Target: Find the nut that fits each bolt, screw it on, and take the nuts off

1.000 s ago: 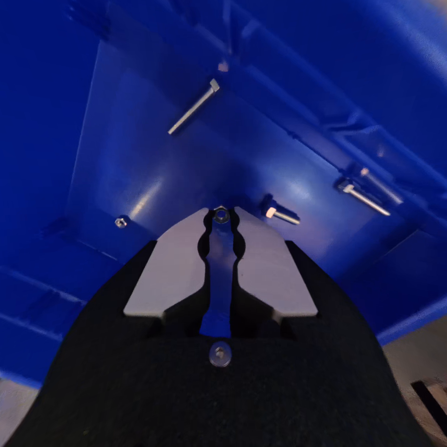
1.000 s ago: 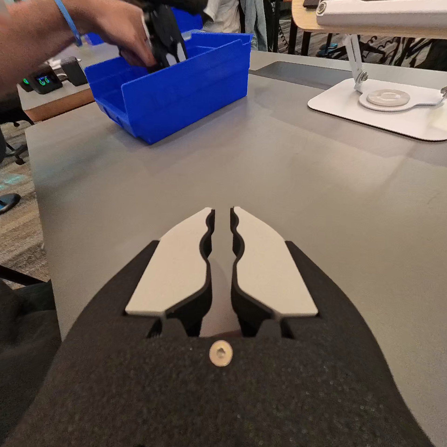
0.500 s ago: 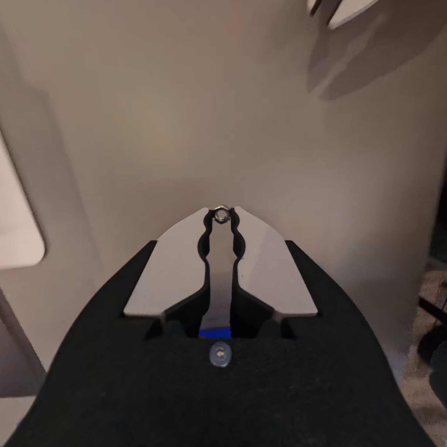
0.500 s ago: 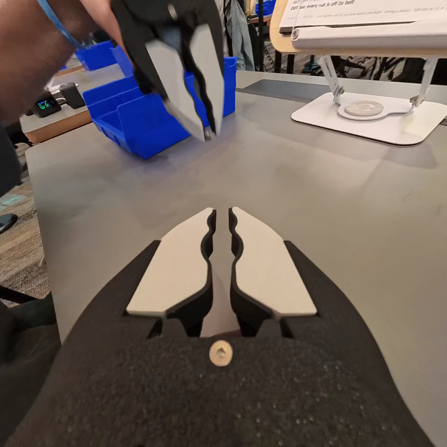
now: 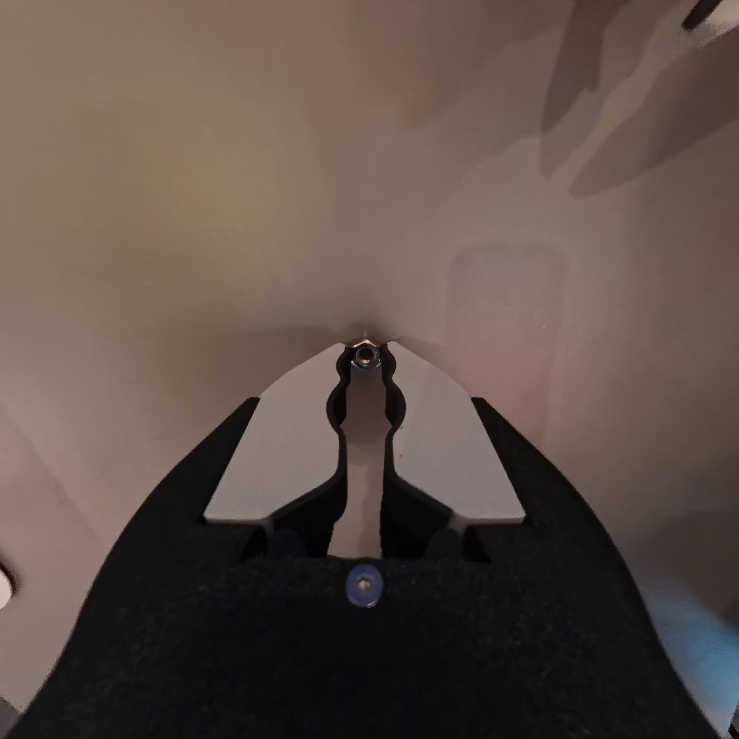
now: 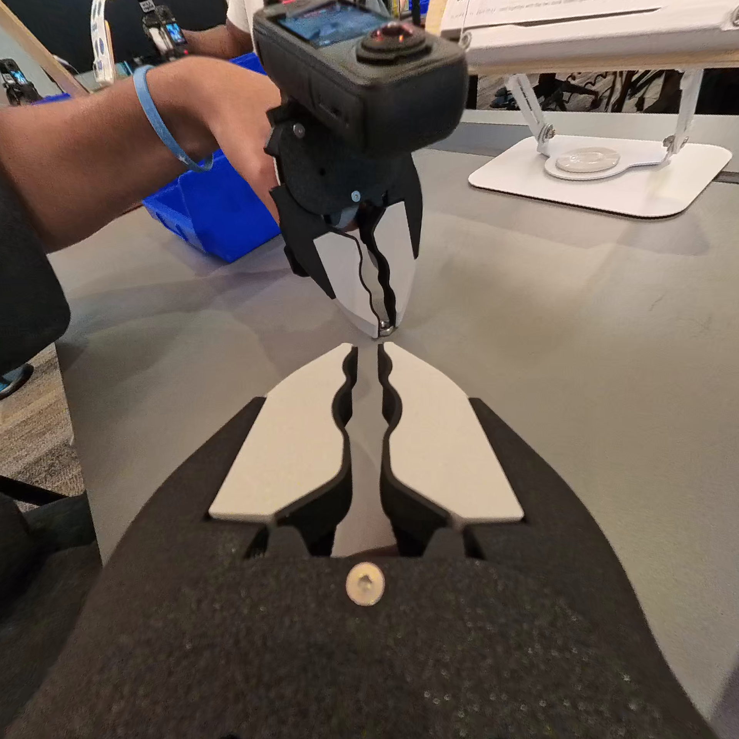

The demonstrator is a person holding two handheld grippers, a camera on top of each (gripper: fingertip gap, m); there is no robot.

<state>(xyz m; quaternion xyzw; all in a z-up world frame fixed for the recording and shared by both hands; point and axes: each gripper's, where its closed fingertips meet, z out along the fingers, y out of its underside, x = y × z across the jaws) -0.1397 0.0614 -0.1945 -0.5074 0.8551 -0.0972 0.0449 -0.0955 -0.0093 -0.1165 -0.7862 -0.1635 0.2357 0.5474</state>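
on open grey table [image 6: 560, 340], nut [image 5: 364, 355] in left tongs [image 5: 365, 347]

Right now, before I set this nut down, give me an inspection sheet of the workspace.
Surface: grey table, bare around the gripper tips.
Job's things: one small nut pinched at the left gripper's tips, close to the tabletop; blue bin behind the hand; no bolt visible in either view.
Clutter: white stand at far right, carrying a white board.
Grippers: left gripper shut on the nut, pointing down; right gripper slightly open, empty, just short of the left tips.
Cables: nothing seen.
Surroundings: person's hand with a blue wristband holds the left gripper; other desks and devices behind.
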